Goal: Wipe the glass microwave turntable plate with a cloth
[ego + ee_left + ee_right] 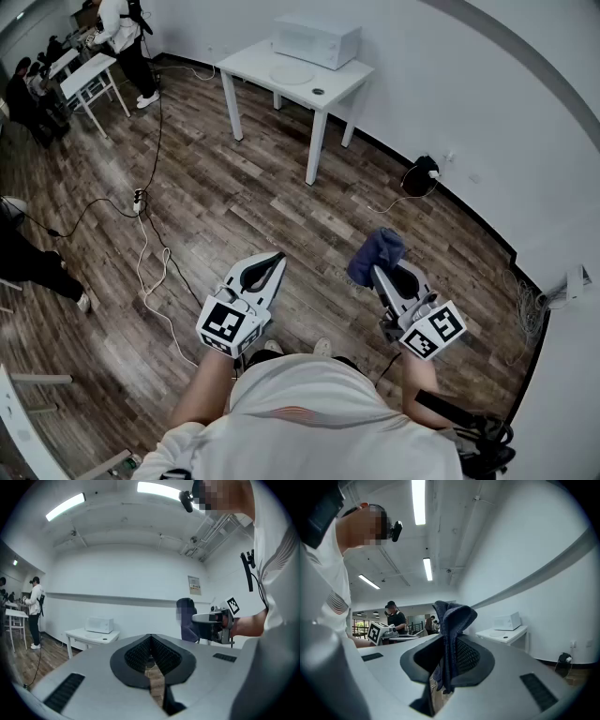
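A dark blue cloth (452, 620) is clamped in the jaws of the right gripper (448, 654), bunched above them and hanging below. The round glass plate (291, 71) is laid flat on the white tabletop (343, 88), far ahead of the jaws.

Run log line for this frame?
left gripper: shut, empty | right gripper: shut on cloth | plate: on table in front of microwave, far off, not yet wiped

The cloth (378, 253) is dark blue; the far microwave (316, 39) and its table (246, 62) are white; the turntable plate (292, 72) is pale; the floor (234, 197) is brown wood-grain planks; the left gripper (278, 259) and right gripper (379, 272) are grey, with black-and-white square markers.
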### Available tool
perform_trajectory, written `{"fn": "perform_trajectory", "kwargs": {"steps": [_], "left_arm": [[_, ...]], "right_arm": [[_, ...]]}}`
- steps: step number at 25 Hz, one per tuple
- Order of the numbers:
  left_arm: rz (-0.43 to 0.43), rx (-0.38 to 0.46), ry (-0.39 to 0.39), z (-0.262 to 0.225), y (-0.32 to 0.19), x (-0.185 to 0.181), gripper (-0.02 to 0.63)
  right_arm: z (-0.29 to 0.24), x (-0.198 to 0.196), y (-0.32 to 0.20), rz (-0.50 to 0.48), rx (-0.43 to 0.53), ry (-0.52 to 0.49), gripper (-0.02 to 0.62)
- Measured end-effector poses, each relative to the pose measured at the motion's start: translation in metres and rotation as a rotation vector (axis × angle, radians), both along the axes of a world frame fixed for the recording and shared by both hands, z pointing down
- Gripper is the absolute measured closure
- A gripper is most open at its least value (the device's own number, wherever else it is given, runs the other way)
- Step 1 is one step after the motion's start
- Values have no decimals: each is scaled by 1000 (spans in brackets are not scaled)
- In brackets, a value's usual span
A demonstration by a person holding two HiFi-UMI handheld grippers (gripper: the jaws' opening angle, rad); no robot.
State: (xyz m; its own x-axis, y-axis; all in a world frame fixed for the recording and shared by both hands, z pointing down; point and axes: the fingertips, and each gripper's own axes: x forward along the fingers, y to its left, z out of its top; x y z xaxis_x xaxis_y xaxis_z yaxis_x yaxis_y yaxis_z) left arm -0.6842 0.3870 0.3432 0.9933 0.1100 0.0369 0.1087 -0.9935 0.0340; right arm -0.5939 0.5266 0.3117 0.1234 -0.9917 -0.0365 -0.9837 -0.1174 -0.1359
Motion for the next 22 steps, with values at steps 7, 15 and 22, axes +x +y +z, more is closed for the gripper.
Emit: {"fn": "perform_trajectory", "kwargs": {"steps": [7,15,22], "left_arm": [[28,4,-9,7,-10,-5,595],[63,-17,-47,26,-31,12,595],[35,-3,-74,29,-53,59,595]], "right_arm": [[1,-2,-8,49,8,-6,534],[21,7,-23,82,-14,-52,534],[31,73,-37,105,14,-97,534]]}}
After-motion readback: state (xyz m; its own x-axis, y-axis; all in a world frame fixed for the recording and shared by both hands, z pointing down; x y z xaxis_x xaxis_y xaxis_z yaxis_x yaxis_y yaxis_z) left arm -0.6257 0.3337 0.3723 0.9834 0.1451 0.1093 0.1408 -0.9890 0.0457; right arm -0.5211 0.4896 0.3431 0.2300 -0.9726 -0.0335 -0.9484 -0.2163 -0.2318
